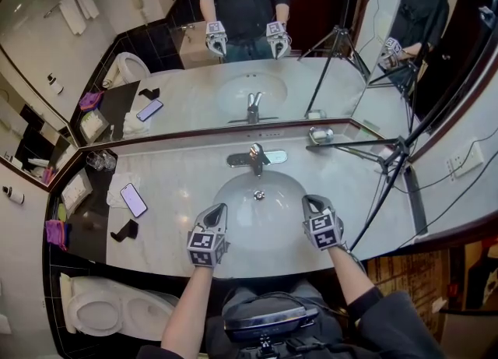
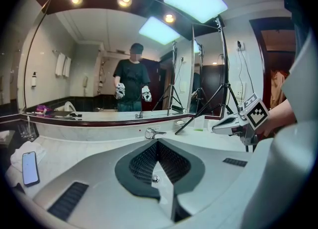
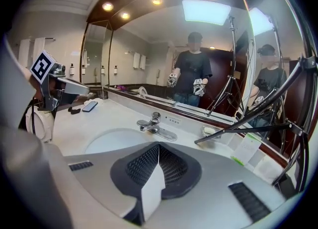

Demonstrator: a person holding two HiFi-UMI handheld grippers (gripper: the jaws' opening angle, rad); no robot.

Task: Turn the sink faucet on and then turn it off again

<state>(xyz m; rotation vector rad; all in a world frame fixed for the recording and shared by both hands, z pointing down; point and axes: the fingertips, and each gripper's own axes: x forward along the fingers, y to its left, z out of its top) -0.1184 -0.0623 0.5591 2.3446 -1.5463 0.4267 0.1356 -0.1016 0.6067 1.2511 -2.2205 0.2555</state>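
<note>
Both grippers hang over the near edge of the sink (image 1: 233,194). The left gripper (image 1: 219,210) and right gripper (image 1: 309,201) are each pressed together with nothing in them, well short of the faucet (image 1: 256,158) at the back of the tabletop (image 1: 179,182). No water seems to be running, so I'd say turning it on is the step ahead. I'd go in with the right one, slip its closed tip under the lever (no need to pinch it), lift gently, then push it fully back down so nothing drips.

Closed right gripper (image 3: 159,146), faucet (image 3: 151,122) beyond
</note>
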